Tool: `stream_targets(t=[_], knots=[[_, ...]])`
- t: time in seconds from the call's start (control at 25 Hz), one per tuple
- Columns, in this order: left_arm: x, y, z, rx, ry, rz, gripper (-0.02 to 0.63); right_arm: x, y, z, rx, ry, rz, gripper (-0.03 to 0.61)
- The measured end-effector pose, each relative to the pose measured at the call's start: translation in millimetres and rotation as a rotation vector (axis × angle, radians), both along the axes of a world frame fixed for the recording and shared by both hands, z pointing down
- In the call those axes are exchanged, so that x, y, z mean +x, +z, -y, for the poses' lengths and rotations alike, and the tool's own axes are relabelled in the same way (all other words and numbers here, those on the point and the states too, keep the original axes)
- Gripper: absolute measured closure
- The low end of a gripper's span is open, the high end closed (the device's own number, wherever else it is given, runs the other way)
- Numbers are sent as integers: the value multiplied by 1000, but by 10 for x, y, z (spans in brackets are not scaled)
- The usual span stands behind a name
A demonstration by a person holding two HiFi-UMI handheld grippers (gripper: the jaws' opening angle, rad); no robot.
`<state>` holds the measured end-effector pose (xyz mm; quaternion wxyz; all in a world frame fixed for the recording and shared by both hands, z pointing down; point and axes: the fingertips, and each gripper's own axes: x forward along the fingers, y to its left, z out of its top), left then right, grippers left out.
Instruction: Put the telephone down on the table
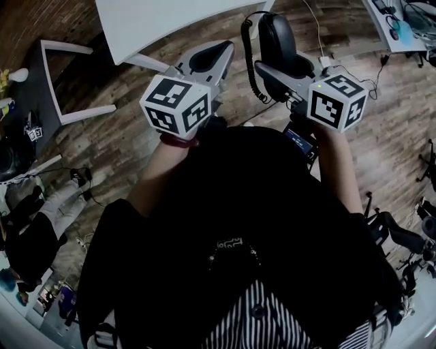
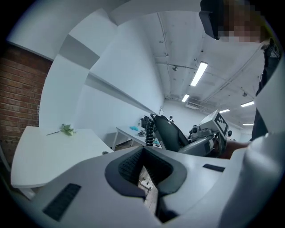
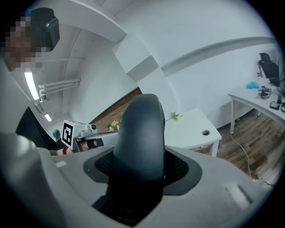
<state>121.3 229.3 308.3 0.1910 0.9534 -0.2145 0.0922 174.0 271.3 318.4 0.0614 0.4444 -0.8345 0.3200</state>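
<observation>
Black plastic telephone handset is clamped between the jaws of your right gripper. Its long axis points forward out of the jaws, and the coiled cord hangs at its left. Your left gripper is drawn together on nothing. The white table lies ahead and leftward, nearer the empty gripper, so carry the right one across.
</observation>
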Motion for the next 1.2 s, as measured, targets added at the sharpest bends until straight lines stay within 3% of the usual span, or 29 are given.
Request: stream_targets(t=[0.24, 0.52, 1.2], knots=[[-49, -1, 251, 27, 91, 50, 607, -118, -39, 261, -18, 52, 1, 298], [-170, 72, 469, 15, 140, 22, 607, -273, 4, 430, -31, 91, -17, 298], [-928, 16, 912, -1, 50, -50, 607, -859, -48, 1049, -39, -27, -34, 298]])
